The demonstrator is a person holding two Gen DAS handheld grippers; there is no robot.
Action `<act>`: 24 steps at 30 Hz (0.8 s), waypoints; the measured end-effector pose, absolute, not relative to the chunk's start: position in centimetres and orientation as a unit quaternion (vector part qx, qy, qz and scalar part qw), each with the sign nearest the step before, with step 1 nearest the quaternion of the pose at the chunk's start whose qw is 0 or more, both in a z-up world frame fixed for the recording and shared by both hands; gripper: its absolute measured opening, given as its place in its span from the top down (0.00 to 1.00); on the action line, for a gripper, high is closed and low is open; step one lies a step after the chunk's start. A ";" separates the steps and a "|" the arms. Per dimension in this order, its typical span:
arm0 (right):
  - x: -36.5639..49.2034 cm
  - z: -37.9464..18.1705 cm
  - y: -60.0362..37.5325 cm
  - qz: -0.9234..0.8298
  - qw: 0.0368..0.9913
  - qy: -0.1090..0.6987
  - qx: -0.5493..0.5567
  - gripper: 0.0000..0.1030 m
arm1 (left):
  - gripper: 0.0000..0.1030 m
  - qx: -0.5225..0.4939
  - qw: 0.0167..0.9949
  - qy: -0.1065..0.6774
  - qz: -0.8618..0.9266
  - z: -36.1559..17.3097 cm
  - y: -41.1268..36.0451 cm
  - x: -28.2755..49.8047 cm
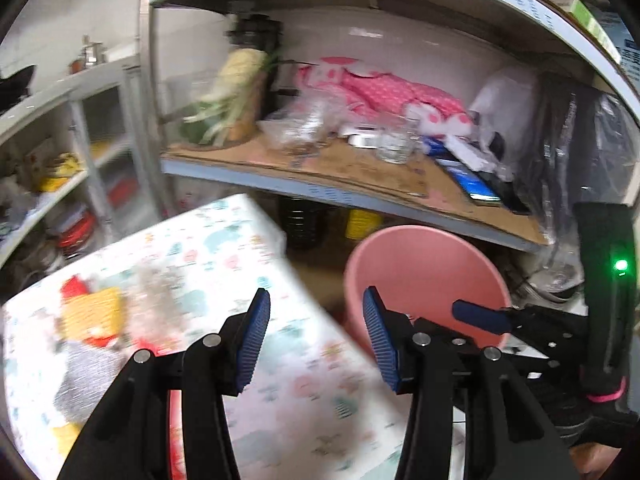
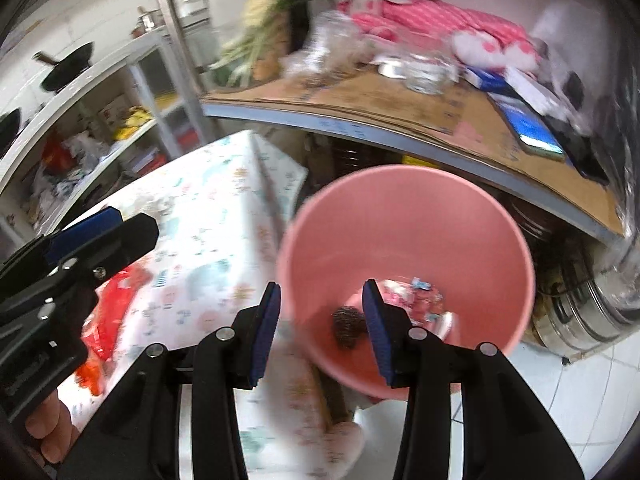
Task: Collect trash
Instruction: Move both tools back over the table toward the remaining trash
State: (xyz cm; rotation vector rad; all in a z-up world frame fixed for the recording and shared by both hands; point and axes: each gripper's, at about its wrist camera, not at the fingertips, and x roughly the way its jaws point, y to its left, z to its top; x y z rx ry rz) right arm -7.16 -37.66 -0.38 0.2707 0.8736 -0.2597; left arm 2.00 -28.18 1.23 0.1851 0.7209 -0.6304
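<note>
A storage shelf (image 1: 360, 184) lined with cardboard spans the back of both views, cluttered with a pink spotted cloth (image 1: 384, 92), glass jars (image 1: 394, 144) and a bundle of greens (image 1: 236, 92). Below and left of it stands the table (image 1: 224, 264), covered by a patterned cloth; the view is blurred. Off the table's right edge, on the floor beneath the shelf, sits a pink bucket (image 2: 404, 216).

Inside the bucket lie a steel-wool scrubber (image 2: 348, 326) and crumpled wrappers (image 2: 420, 296), at the bottom. The right tool (image 2: 322, 328) hangs over the bucket's near rim with its 2 blue pads spread apart and nothing between them; the scrubber shows just below and between the pads, apart from them.

The left tool (image 1: 316, 340) is over the table's right edge, fingers also spread wide and empty. More trash remains near the table's left edge, well to the left of that tool: a yellow wrapper (image 1: 92, 312), a red packet (image 2: 112, 312) and a grey scrubber (image 1: 84, 384), each too smeared to make out further.
</note>
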 end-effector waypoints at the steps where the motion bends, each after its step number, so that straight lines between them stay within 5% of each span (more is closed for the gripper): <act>1: -7.0 -0.2 -37.0 -0.118 0.891 0.419 0.127 0.58 | 0.54 0.087 0.886 0.346 -0.294 1.3 -27.3 2.1; 24: -3.2 0.7 -22.7 0.002 0.906 0.419 0.058 0.58 | 0.54 0.018 0.922 0.361 -0.136 1.0 -11.6 3.4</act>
